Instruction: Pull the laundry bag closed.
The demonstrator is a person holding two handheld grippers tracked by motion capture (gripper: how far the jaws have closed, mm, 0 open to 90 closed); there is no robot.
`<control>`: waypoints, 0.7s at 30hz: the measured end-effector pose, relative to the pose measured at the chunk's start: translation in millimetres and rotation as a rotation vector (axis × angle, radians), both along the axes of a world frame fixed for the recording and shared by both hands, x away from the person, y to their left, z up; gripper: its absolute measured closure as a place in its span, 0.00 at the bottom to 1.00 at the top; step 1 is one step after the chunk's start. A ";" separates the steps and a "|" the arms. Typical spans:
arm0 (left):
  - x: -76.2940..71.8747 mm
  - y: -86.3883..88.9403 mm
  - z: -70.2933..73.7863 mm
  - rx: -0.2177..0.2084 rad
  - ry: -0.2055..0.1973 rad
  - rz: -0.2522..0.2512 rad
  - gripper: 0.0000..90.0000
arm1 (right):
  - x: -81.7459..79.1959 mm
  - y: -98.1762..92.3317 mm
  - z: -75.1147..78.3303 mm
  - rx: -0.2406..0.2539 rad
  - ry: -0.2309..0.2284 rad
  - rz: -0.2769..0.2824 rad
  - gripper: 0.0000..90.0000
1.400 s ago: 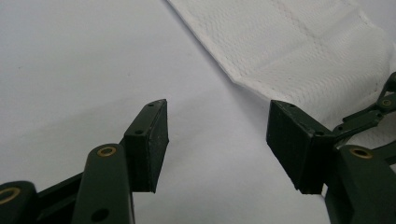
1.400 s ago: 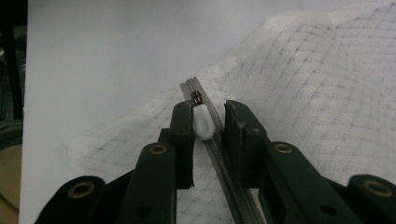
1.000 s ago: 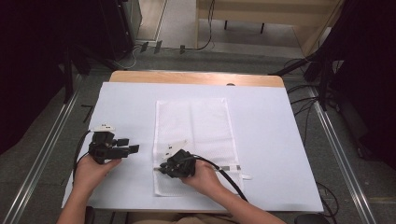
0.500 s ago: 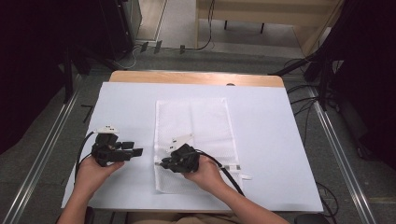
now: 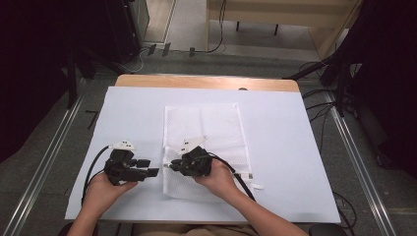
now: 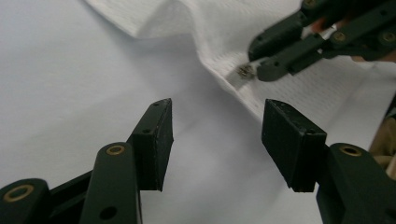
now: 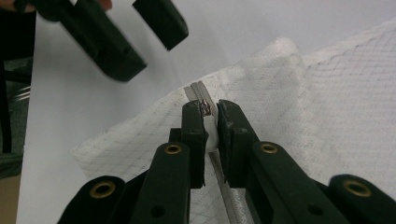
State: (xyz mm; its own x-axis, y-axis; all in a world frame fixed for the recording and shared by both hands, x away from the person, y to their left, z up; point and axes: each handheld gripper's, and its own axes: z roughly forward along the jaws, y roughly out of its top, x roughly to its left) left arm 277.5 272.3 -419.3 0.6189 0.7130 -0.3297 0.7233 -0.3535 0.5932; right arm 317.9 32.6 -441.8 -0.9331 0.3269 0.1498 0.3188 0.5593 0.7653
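A white mesh bag [image 5: 216,128] lies flat mid-table, its zipper at the near left corner. My right gripper [image 5: 170,166] is shut on the zipper pull [image 7: 205,108], its jaws pinching the metal slider and its white tab and raising that corner slightly. In the right gripper view the jaws [image 7: 211,114] meet over the zipper track. My left gripper [image 5: 151,166] hovers just left of the bag's edge, open. Its jaws [image 6: 217,126] have narrowed a little, with only bare table between them. Ahead of them the right gripper's tips hold the pull [image 6: 243,71].
A white sheet [image 5: 295,147] covers the table, with a wooden strip [image 5: 206,82] along the far edge. The right gripper's cable [image 5: 243,179] trails over the bag's near right part. Metal rails [image 5: 359,162] flank the table, and cables lie on the floor behind it.
My left gripper has drifted toward the bag's left edge and nearer the right gripper. The right gripper has risen slightly with the zipper pull, lifting the bag's corner.
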 end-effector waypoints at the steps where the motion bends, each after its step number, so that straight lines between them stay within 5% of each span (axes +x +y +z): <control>1: -0.6 -1.9 -0.4 -0.002 0.002 -0.009 0.49 | 0.1 -0.3 0.8 0.004 -0.001 -0.002 0.92; 12: 2.8 -20.5 -9.4 -0.016 0.047 -0.056 0.49 | -2.2 -1.5 5.0 0.014 -0.007 -0.002 0.92; 21: 11.4 -28.1 -20.3 0.001 0.137 -0.080 0.75 | -3.7 -1.6 5.3 0.026 0.011 0.012 0.92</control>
State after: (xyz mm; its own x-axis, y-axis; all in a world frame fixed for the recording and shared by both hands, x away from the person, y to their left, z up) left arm 288.9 244.2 -439.6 0.6233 0.6632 -0.4144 0.7667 -0.4138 0.4909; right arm 314.2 31.0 -436.4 -0.9353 0.3113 0.1683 0.3204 0.5430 0.7762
